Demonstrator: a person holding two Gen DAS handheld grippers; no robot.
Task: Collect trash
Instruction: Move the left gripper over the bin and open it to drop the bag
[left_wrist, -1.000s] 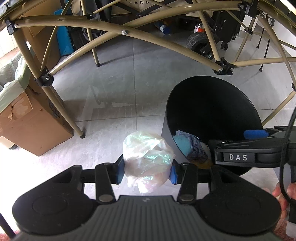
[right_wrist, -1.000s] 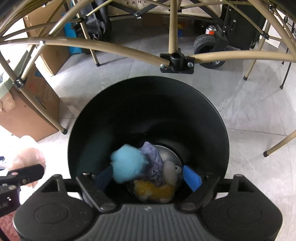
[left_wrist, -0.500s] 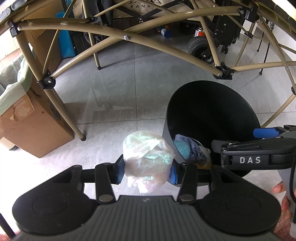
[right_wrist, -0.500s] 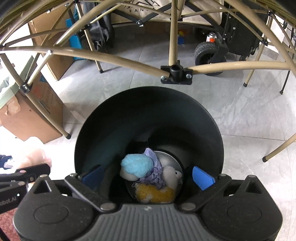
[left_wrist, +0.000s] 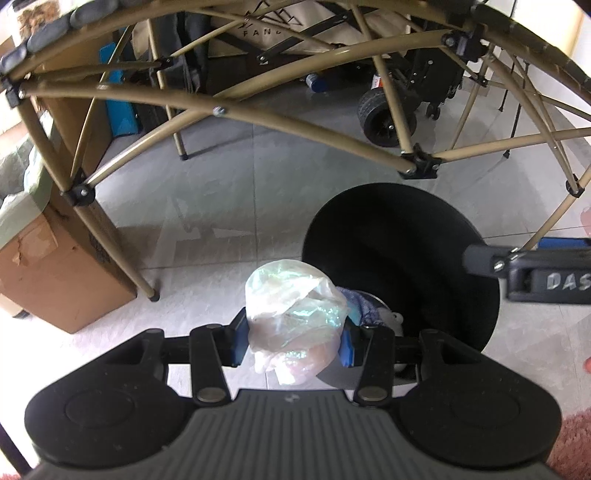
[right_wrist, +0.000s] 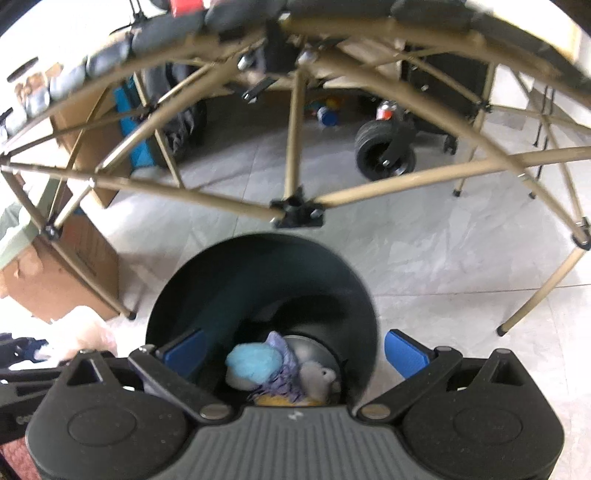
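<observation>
the left gripper (left_wrist: 293, 341) is pinching a crumpled clear plastic bag (left_wrist: 295, 317) between its blue pads (left_wrist: 239, 339), jaws narrowed onto it, and it is hanging just beside the near rim of the black bin (left_wrist: 399, 236), not yet over the opening. the right gripper (right_wrist: 295, 354) is standing over the bin (right_wrist: 258, 273) with its jaws having just been opening to their widest, nothing between them; a blue wad (right_wrist: 253, 363) and some purple and grey scraps (right_wrist: 295, 373) are lying at the bottom of the bin below it.

the step in hand, i'd say, is getting that bag into the bin. to do it well the left hand needs to be carrying the bag across until it is sitting squarely above the dark mouth, past the near rim, before the jaws are letting go. the bag is light and puffy, so it could be clinging to a pad or drifting onto the grey tiled floor (left_wrist: 207, 206) if dropped from too high or too near the edge; lowering it a little into the opening first looks safer. the right gripper is crowding the space over the bin, so it should be clearing out of the way, and the tan table frame (left_wrist: 258, 118) above leaves little headroom for a big swing.
</observation>
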